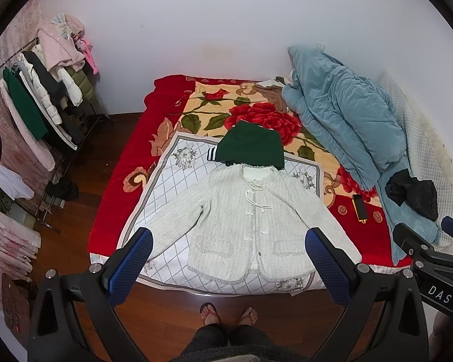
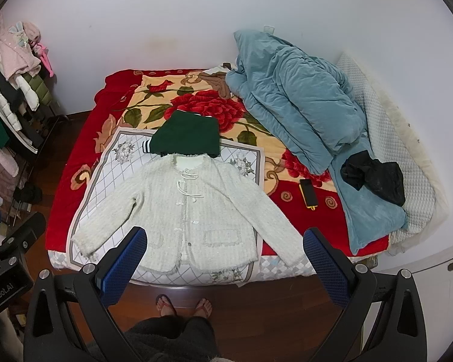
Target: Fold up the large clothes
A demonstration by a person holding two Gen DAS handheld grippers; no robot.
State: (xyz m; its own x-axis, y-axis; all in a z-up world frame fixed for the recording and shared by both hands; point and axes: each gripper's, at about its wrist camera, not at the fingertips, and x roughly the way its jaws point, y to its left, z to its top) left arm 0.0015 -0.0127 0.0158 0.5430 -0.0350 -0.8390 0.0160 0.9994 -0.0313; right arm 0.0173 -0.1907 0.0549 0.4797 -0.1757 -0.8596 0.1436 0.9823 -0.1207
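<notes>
A white tweed jacket [image 1: 241, 220] lies flat, face up and buttoned, sleeves spread, on a white checked cloth [image 1: 193, 163] at the bed's near edge; it also shows in the right wrist view [image 2: 193, 211]. A folded dark green garment [image 1: 252, 147] lies just beyond its collar, also in the right wrist view [image 2: 187, 135]. My left gripper [image 1: 229, 259] is open and empty, held high above the jacket's hem. My right gripper [image 2: 223, 256] is open and empty at a similar height, to the right of the left one.
A red floral blanket [image 1: 120, 166] covers the bed. A bunched blue duvet [image 1: 341, 114] and a black garment [image 1: 413, 193] lie on the right, with a phone [image 1: 360, 207] next to them. A loaded clothes rack [image 1: 45, 96] stands left. My feet [image 1: 226, 313] stand on the wooden floor.
</notes>
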